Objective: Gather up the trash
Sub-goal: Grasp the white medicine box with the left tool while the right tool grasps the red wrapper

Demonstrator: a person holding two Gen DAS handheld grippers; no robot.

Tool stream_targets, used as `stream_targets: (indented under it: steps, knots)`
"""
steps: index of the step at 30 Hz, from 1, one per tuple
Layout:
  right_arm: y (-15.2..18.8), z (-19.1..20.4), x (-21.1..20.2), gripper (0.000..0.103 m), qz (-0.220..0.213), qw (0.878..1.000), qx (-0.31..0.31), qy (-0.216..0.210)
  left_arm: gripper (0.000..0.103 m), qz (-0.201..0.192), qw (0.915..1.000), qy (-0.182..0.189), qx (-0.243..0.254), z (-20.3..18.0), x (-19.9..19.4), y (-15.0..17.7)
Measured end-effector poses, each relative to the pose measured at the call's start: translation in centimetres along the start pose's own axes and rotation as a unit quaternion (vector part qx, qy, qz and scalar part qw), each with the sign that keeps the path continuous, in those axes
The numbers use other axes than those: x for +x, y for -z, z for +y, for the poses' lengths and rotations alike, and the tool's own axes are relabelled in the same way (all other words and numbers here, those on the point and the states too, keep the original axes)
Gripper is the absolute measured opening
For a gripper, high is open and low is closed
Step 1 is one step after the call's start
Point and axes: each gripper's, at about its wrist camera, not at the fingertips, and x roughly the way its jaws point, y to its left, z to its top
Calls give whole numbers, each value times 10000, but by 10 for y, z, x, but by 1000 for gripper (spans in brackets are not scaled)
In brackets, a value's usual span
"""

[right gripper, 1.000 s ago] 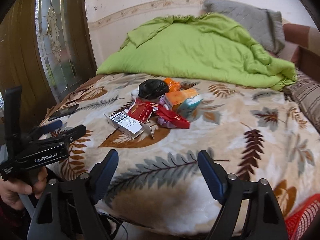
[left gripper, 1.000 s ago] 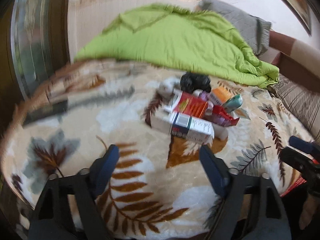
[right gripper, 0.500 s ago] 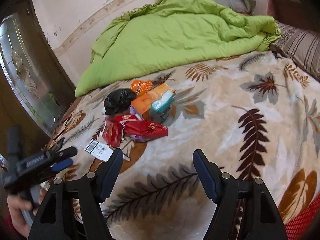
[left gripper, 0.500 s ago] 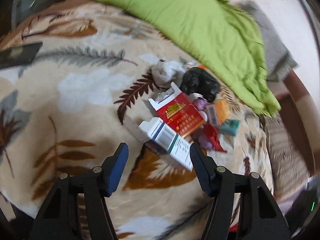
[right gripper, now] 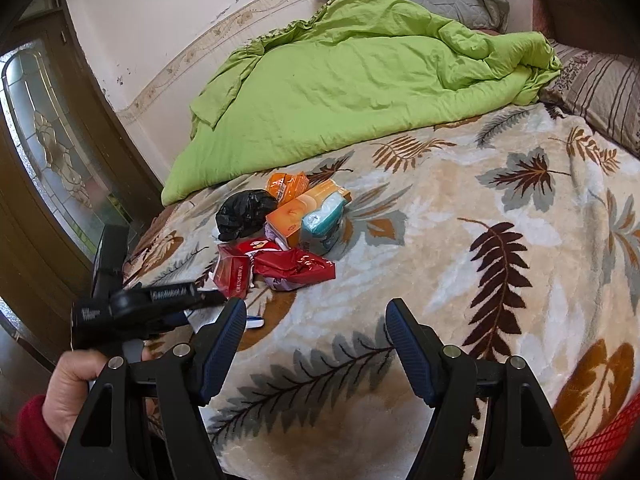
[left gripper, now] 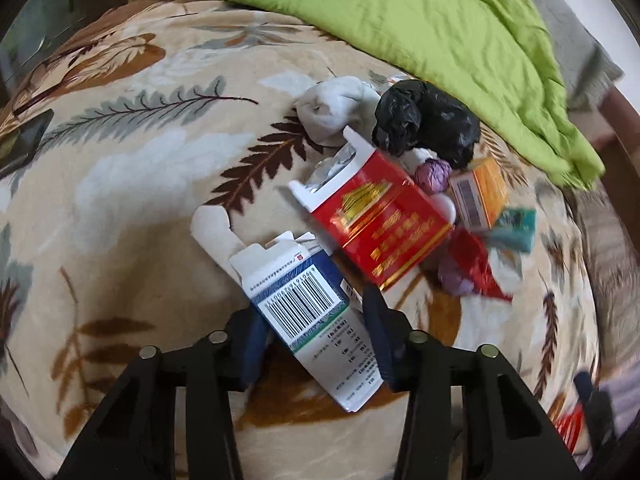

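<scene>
A pile of trash lies on the leaf-patterned blanket (left gripper: 120, 208). In the left wrist view a white and blue carton with a barcode (left gripper: 308, 312) lies between the fingers of my left gripper (left gripper: 316, 340), whose jaws stand on either side of it, close to its sides. Beyond it lie a red cigarette pack (left gripper: 380, 224), a black plastic bag (left gripper: 428, 120), a grey wad (left gripper: 340, 108), an orange box (left gripper: 480, 196) and a red wrapper (left gripper: 480, 272). My right gripper (right gripper: 316, 332) is open and empty above the blanket, short of the pile (right gripper: 280, 236).
A green quilt (right gripper: 352, 92) covers the far half of the bed, with pillows (right gripper: 600, 92) at the right. A dark phone (left gripper: 24, 140) lies at the blanket's left edge. A red mesh basket (right gripper: 608, 444) shows at the lower right. A glass-panelled door (right gripper: 52, 152) stands left.
My left gripper has moved forward and down to the pile and its jaws have narrowed around the barcode carton. My right gripper has tilted and stayed open.
</scene>
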Motion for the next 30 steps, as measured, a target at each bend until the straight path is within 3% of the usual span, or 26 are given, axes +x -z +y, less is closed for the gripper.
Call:
stream_targets:
  steps: [6,11,19,22,23,25,30]
  knots:
    - [0,4,7,77,101,9999,13,-55,43,-200,9994,144,242,17,-6,8]
    - [-4,24,37,77,423,9989,-192,-17,40,-511,9971,112,551,12,-5,9]
    - [-25,76,113,64,766,9831,-1620,387,37,-755,9941,179,759,18,-14,8]
    - [-22,77,145,45,1035,9755,-1820,676,37,-761,9930,192,877,17,-14,9]
    - [-21,77,150,33,1118,9734,-1856,744,37,-763,9928,193,906,17,-13,9]
    - [-19,78,152,23,1091,9726,-1913,748,37,-778,9926,270,891,18,-15,9]
    - [-22,78,127,19,746,9813,-1719,435,33,-995,9893,558,904,15,-27,10]
